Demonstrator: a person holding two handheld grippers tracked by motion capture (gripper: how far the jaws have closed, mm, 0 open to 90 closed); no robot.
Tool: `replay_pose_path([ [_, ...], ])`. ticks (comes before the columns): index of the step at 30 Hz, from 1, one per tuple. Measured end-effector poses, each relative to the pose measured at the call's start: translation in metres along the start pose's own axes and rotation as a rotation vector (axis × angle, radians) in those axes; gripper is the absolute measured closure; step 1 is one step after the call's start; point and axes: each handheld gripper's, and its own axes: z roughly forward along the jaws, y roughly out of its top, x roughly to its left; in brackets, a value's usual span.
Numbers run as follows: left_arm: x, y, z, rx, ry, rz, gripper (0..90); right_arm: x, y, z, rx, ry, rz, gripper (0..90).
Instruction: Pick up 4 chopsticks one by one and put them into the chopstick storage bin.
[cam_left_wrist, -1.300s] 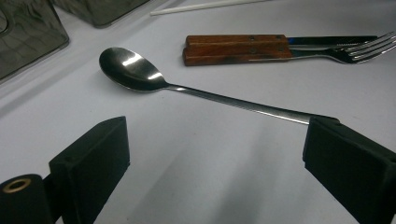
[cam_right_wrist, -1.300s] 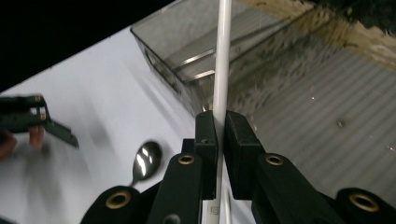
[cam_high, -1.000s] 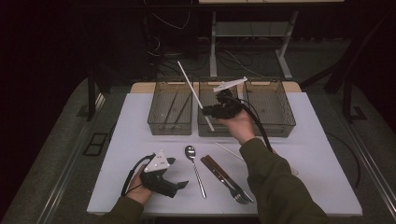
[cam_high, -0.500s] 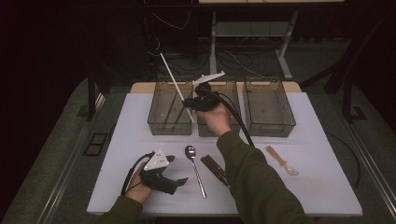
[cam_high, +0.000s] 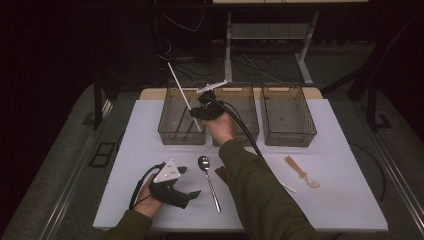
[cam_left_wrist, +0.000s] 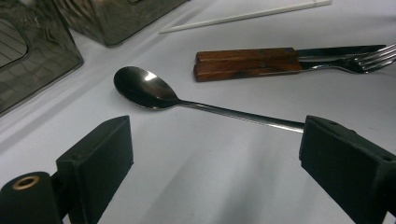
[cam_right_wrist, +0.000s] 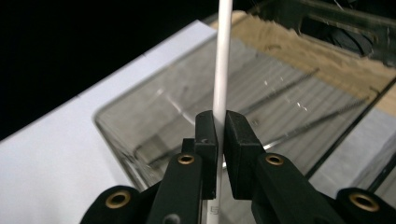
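The right tongs (cam_right_wrist: 217, 133), clamped shut on a long white plastic chopstick (cam_right_wrist: 223, 56), hold it slanting up and away over the left-hand clear plastic bin (cam_high: 181, 119), seemingly containing similar sticks. The left tongs (cam_left_wrist: 212, 154) rest wide open, empty, on the white table (cam_high: 345, 200).

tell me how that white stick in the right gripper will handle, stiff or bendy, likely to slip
The white stick looks straight though held near one end, so probably stiff and light. It is thin and smooth, clamped by the right gripper in a small patch, so it may pivot or slip. Being round, it would likely roll if dropped outside the left bin.
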Motion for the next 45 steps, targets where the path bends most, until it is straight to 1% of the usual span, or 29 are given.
replay_pose_path([
  [2, 0.000, 0.000, 0.000, 0.000, -0.001, 0.007, 8.3, -0.001, -0.003, 0.005, 0.020, -0.010, 0.005, 84.4],
  [4, 0.000, 0.000, 0.000, 0.000, -0.003, 0.001, 8.3, -0.001, -0.005, 0.009, 0.035, -0.015, 0.006, 84.4],
  [8, -0.001, 0.000, 0.000, 0.003, -0.003, 0.000, 8.6, 0.000, -0.009, 0.015, 0.068, -0.037, -0.009, 84.3],
  [10, -0.001, 0.000, 0.001, -0.002, -0.004, -0.001, 8.6, 0.002, -0.009, 0.016, 0.080, -0.051, -0.026, 84.3],
  [15, -0.001, 0.000, 0.001, 0.002, -0.007, 0.004, 8.8, 0.001, -0.009, 0.017, 0.104, -0.047, -0.008, 83.0],
  [16, -0.001, 0.000, 0.001, 0.003, -0.007, 0.004, 8.8, 0.001, -0.009, 0.017, 0.103, -0.050, -0.008, 81.4],
  [17, -0.001, 0.000, 0.001, 0.003, -0.007, 0.004, 8.8, 0.001, -0.009, 0.017, 0.097, -0.042, -0.007, 78.5],
  [21, -0.001, 0.000, 0.001, 0.004, -0.007, 0.005, 8.9, 0.002, -0.008, 0.015, 0.091, -0.034, -0.006, 72.3],
  [26, -0.001, 0.000, 0.001, 0.004, -0.005, 0.012, 8.9, 0.003, -0.007, 0.011, 0.077, -0.038, -0.007, 64.6],
  [29, -0.001, 0.000, 0.001, 0.007, -0.005, 0.013, 8.9, 0.005, -0.005, 0.005, 0.078, -0.025, -0.007, 60.3],
  [32, -0.002, 0.000, 0.001, 0.007, -0.007, 0.008, 8.9, 0.007, -0.004, -0.004, 0.069, -0.008, -0.022, 57.4],
  [33, -0.002, 0.000, 0.001, 0.008, -0.007, 0.008, 8.9, 0.007, -0.004, -0.008, 0.069, -0.007, -0.026, 56.7],
  [36, -0.002, -0.001, 0.001, 0.008, -0.006, 0.005, 8.9, 0.007, -0.006, -0.021, 0.069, 0.018, -0.025, 52.3],
  [37, -0.002, -0.001, 0.001, 0.002, -0.007, -0.004, 8.9, 0.006, -0.007, -0.025, 0.070, 0.026, -0.028, 51.4],
  [38, -0.002, -0.001, 0.001, 0.002, -0.004, 0.000, 8.9, 0.006, -0.009, -0.030, 0.071, 0.034, -0.031, 50.7],
  [40, -0.002, 0.000, 0.001, 0.002, -0.004, -0.001, 8.9, 0.005, -0.011, -0.039, 0.074, 0.047, -0.033, 49.4],
  [42, -0.002, -0.001, 0.001, 0.004, -0.003, 0.002, 8.9, 0.005, -0.014, -0.048, 0.080, 0.054, -0.046, 48.7],
  [45, -0.001, -0.001, 0.001, 0.008, -0.001, -0.004, 8.9, 0.003, -0.020, -0.061, 0.074, 0.065, -0.058, 48.5],
])
